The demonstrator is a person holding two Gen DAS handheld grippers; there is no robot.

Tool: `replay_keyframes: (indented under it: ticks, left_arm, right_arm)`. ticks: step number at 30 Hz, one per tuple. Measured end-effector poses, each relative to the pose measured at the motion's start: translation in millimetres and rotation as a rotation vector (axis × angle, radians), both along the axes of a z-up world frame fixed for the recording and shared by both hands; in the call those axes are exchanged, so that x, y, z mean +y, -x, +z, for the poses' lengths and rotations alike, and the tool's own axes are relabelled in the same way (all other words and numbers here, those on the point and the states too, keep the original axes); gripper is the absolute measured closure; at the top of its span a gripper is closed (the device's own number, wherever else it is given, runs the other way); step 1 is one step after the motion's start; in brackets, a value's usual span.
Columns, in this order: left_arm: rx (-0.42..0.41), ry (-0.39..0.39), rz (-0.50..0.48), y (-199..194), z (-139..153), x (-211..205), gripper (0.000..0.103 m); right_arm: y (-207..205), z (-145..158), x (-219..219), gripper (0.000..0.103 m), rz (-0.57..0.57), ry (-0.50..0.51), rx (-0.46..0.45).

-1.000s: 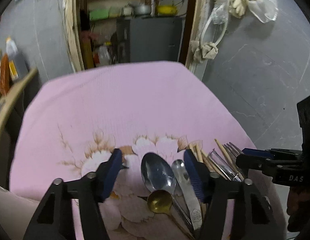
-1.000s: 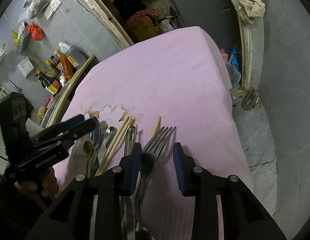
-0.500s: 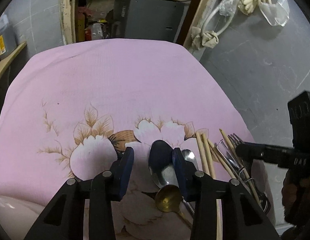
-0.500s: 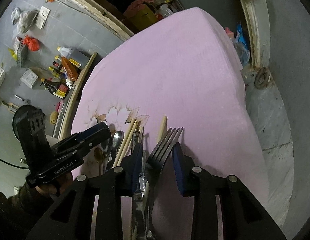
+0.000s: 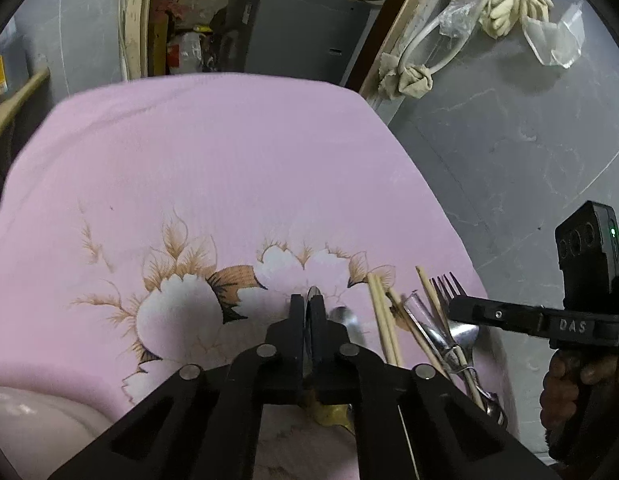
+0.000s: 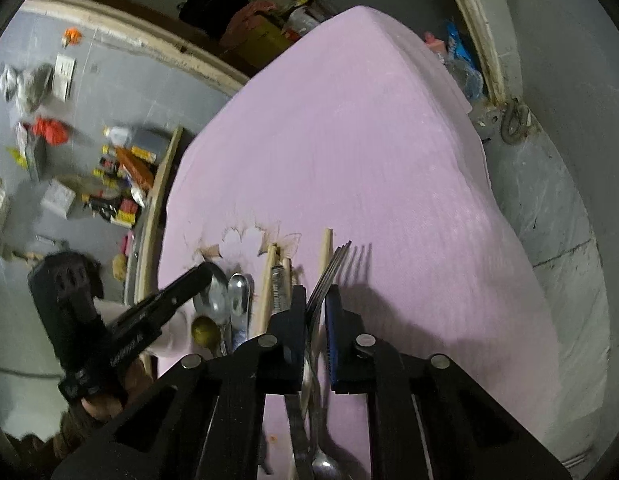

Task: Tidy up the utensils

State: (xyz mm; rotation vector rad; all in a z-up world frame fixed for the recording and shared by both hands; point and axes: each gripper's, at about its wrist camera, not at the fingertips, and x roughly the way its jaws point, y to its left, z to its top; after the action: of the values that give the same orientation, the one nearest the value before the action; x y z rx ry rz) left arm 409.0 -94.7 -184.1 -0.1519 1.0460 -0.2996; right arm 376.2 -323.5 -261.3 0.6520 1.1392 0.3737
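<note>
Left wrist view is showing my left gripper (image 5: 308, 307) with its jaws having just been closing, now clamping edge-on the bowl of the large spoon (image 5: 312, 293). I am judging this pinch thin, so I am wanting to lift slowly and keep the wrist steady, lest the spoon twist out. Just beside it the small steel spoon (image 5: 346, 317) and the chopsticks (image 5: 382, 320) are lying on the pink cloth (image 5: 229, 168). My right gripper (image 6: 316, 312) has likewise just been closing and is gripping the fork (image 6: 329, 268) at its neck, tines pointing away over the cloth. I am reckoning both lifts should be rising straight, clear of the neighbouring pieces.
</note>
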Motion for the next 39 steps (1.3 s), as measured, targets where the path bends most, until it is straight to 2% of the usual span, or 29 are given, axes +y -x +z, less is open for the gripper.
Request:
replay_keyframes:
  ticks: [7,16,25,29,33,37,39]
  left_arm:
    - [-0.089,-0.042,0.042,27.7,35.0,-1.3,0.101]
    - [-0.286,-0.117,0.08,74.5,88.2,13.0,0.101]
    - [-0.461,-0.078,0.121,116.3,147.8,64.4,0.101]
    - [-0.531,-0.073,0.169,129.6,176.1,99.7,0.101]
    - [-0.583,-0.081,0.245,137.3,201.9,141.0,0.101]
    - [-0.629,-0.118,0.338,144.5,218.1,186.4,0.101]
    - [-0.653,-0.163,0.385,149.9,222.0,211.2,0.101]
  right_arm:
    - [29.7,37.6,7.7,0.099,-0.07,0.026,-0.097]
    - [78.5,103.5,25.4,0.101,-0.172,0.145,-0.281]
    - [107.9,186.7,73.0,0.101,-0.213,0.217,-0.505]
    - [113.8,219.3,102.2,0.101,-0.186,0.187,-0.592]
    - [109.7,241.3,135.8,0.101,-0.142,0.106,-0.655]
    - [101.5,245.9,176.2,0.101,-0.073,0.038,-0.691]
    - [93.2,247.6,195.7,0.101,-0.045,0.003,-0.707]
